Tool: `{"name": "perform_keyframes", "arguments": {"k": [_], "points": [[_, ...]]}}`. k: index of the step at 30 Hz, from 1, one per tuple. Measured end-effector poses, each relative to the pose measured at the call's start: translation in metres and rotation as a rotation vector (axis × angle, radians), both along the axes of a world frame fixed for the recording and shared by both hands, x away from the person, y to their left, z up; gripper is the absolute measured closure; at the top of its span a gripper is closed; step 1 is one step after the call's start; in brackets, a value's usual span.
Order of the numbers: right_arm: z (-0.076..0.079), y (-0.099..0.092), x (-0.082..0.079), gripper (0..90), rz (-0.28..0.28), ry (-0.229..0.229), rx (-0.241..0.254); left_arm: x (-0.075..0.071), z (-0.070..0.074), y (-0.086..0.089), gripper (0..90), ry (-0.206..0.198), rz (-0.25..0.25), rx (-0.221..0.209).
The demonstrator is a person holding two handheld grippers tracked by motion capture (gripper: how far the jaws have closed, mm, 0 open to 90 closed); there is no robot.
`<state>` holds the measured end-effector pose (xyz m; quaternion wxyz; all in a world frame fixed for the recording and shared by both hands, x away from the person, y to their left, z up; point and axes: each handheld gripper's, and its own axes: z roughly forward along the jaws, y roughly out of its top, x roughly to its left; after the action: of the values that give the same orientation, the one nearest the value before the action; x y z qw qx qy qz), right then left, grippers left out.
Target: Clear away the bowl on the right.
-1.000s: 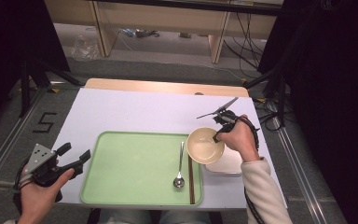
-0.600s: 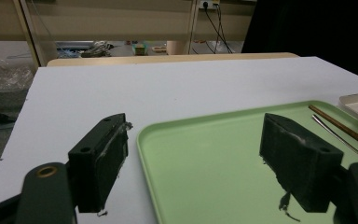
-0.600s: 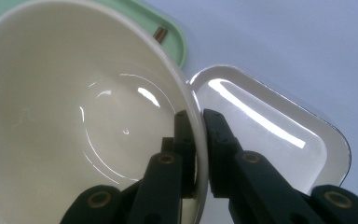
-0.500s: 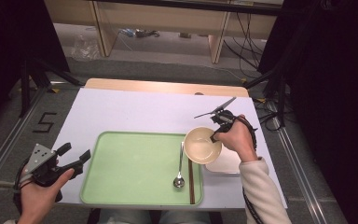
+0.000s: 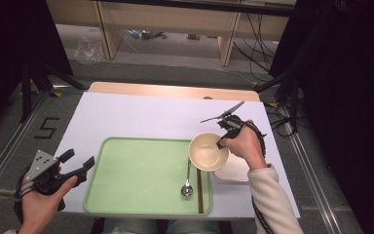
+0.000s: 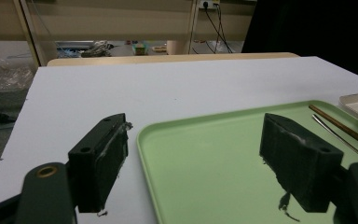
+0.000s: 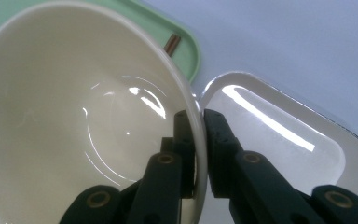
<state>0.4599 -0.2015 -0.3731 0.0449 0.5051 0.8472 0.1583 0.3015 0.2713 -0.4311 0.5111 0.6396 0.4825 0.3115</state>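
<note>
While clamped on the rim of the round cream ceramic bowl [image 7: 74,116], right tool [image 7: 196,154] holds it tilted above the green plastic tray's [image 5: 136,180] right edge, beside the white rectangular dish [image 7: 284,135]. Left tool [image 6: 191,163] gapes wide, empty, off the counter's [image 5: 141,117] left edge.

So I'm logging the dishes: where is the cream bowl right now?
In the high view the cream bowl is at the green tray's right edge, gripped at its rim by the right gripper, beside the white rectangular dish and above the spoon.
</note>
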Motion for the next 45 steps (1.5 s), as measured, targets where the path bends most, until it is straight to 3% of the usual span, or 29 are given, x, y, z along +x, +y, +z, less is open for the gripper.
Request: {"name": "perform_keyframes", "arguments": {"k": [2,4,6,8,11,13,15,18,20,23,24,28,30,31,32,36,37,38,45], "points": [[0.0,0.001,0.0,84.9,0.009,0.008,0.011,0.0,0.0,0.0,22.9,0.0,0.0,0.0],[-0.001,0.004,0.0,84.9,-0.02,0.017,0.001,0.0,0.0,0.0,22.9,-0.001,0.001,0.001],[-0.002,0.002,0.001,84.9,0.031,-0.01,0.005,0.0,0.0,0.0,22.9,-0.001,0.001,0.002],[-0.001,0.005,0.0,85.0,-0.002,0.008,0.004,0.0,0.0,0.0,22.9,0.0,0.0,0.002],[-0.003,0.005,0.001,84.9,0.028,-0.012,0.008,0.0,0.0,0.0,22.9,0.0,0.001,0.001],[-0.001,0.007,0.0,84.9,0.012,0.017,0.006,0.0,0.0,0.0,22.9,0.0,0.001,0.002],[-0.003,0.009,0.001,84.9,0.01,0.002,-0.009,0.0,0.0,0.0,22.9,-0.001,0.001,0.002],[-0.002,0.01,0.0,84.9,-0.005,0.003,0.011,0.0,0.0,0.0,22.9,0.001,0.0,0.0],[-0.004,0.009,0.001,84.9,0.041,-0.017,0.007,0.0,0.0,0.0,22.9,0.0,0.001,0.002],[-0.004,0.011,0.001,84.9,0.026,-0.017,0.011,0.0,0.0,0.0,22.9,0.001,0.0,0.002],[-0.002,0.014,-0.001,84.9,0.005,0.005,0.009,0.0,0.0,0.0,22.9,0.001,0.0,0.001],[-0.002,0.014,0.001,84.9,0.039,0.005,0.016,0.0,0.0,0.0,22.9,0.001,0.001,0.001],[-0.004,0.016,0.001,84.9,0.022,-0.02,0.016,0.0,0.0,0.0,22.9,0.002,0.0,0.001],[-0.004,0.014,0.003,84.9,0.054,-0.024,0.014,0.0,0.0,0.0,22.9,0.002,0.0,0.002],[-0.002,0.017,0.001,84.9,0.027,0.005,0.013,0.0,0.0,0.0,22.9,0.002,0.0,0.002],[-0.003,0.02,0.001,84.9,0.011,0.026,0.029,0.0,0.0,0.0,22.9,0.001,0.0,0.003],[-0.005,0.018,0.003,84.9,0.049,0.01,0.029,0.0,0.0,0.0,22.9,0.002,0.0,0.003],[-0.004,0.021,0.002,84.9,0.019,0.023,0.025,0.0,0.0,0.0,22.9,0.002,-0.001,0.003],[-0.006,0.024,0.005,84.9,0.01,0.037,0.053,0.0,0.0,0.0,22.9,0.002,0.0,0.002]]}}
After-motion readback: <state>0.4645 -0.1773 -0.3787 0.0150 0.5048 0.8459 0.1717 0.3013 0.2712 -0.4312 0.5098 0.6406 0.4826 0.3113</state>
